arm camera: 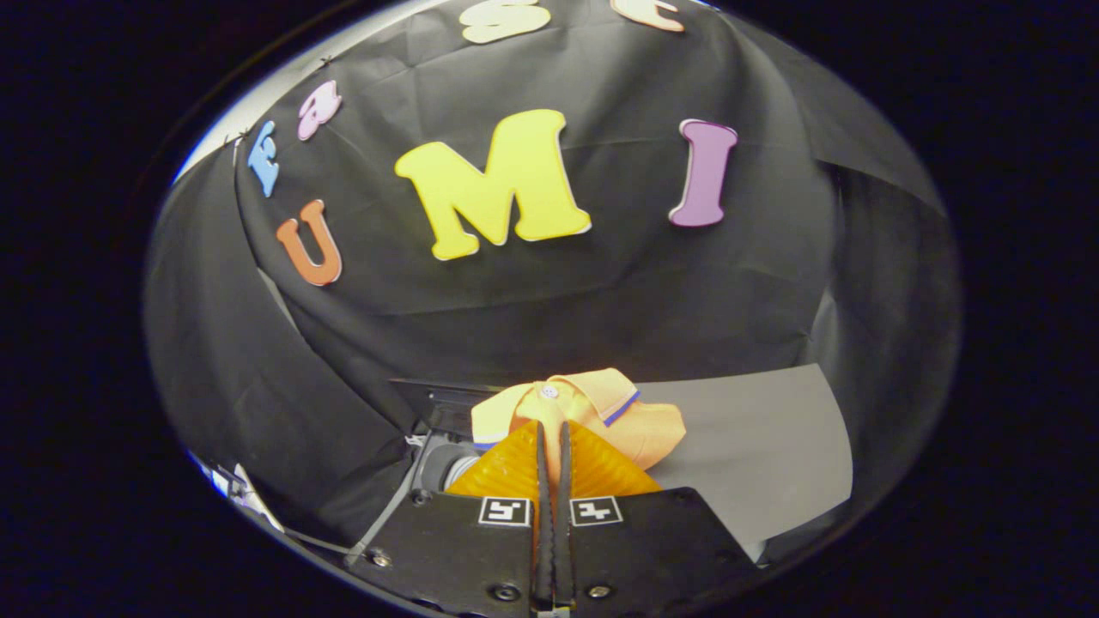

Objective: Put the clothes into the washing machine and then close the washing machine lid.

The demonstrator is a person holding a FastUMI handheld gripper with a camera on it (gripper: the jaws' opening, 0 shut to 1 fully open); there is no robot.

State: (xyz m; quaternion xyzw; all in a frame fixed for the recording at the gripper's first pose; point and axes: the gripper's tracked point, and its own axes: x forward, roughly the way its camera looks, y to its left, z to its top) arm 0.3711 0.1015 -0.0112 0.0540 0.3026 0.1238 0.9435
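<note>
Jaws (554,442) clenched on a small orange-yellow polo shirt with a white button and a blue-edged collar (601,412); fingers nearly together, a thin fold of cloth pinched between them. Shirt bunched just ahead of and around the fingertips, lifted (seemingly clear of the surface below, though contact at its far side cannot be ruled out).

Grey sheet-covered desk (764,438) beyond and to the right of the shirt. To the left, just beside the fingers and partly behind the shirt, a dark boxy shape with a pale round part (446,463), probably the small washing machine with its opening; too hidden to be sure, and lid position cannot be told.

Progress, as a judgement: grasp done, garment in hand, carry under way or about to begin. Left to do: bring shirt over the opening, drop it in, release, then shut the lid. Neither of the final steps done yet. Roughly the first third.
</note>
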